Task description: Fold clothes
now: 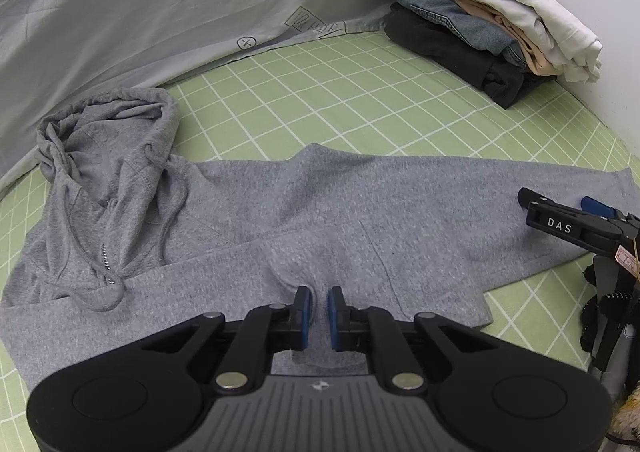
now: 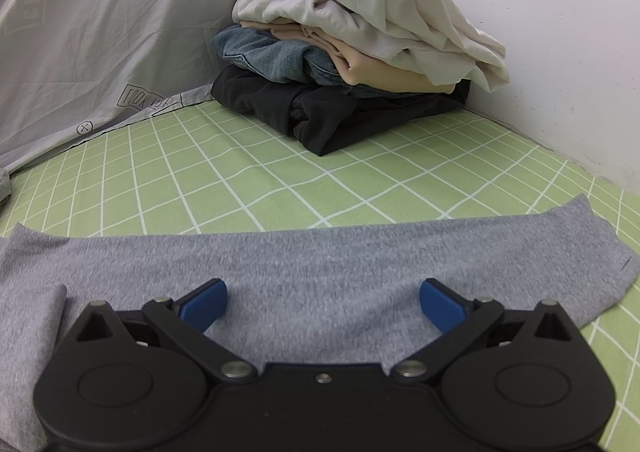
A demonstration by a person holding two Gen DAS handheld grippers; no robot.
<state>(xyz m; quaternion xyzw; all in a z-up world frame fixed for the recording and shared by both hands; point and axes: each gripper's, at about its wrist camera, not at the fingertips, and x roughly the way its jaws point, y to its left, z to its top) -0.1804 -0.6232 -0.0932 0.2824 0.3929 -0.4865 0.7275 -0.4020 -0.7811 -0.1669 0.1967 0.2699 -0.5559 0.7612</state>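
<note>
- On the green checked sheet (image 1: 360, 100), well short of the folded stack (image 1: 492, 24), a grey hoodie (image 1: 320, 204) is lying flat, its hood bunched and drawstrings trailing.
- The left gripper (image 1: 319, 306) is pinching a ridge of hoodie fabric.
- The right gripper (image 2: 323, 302) is hovering wide open over the hoodie's hem end.
</note>
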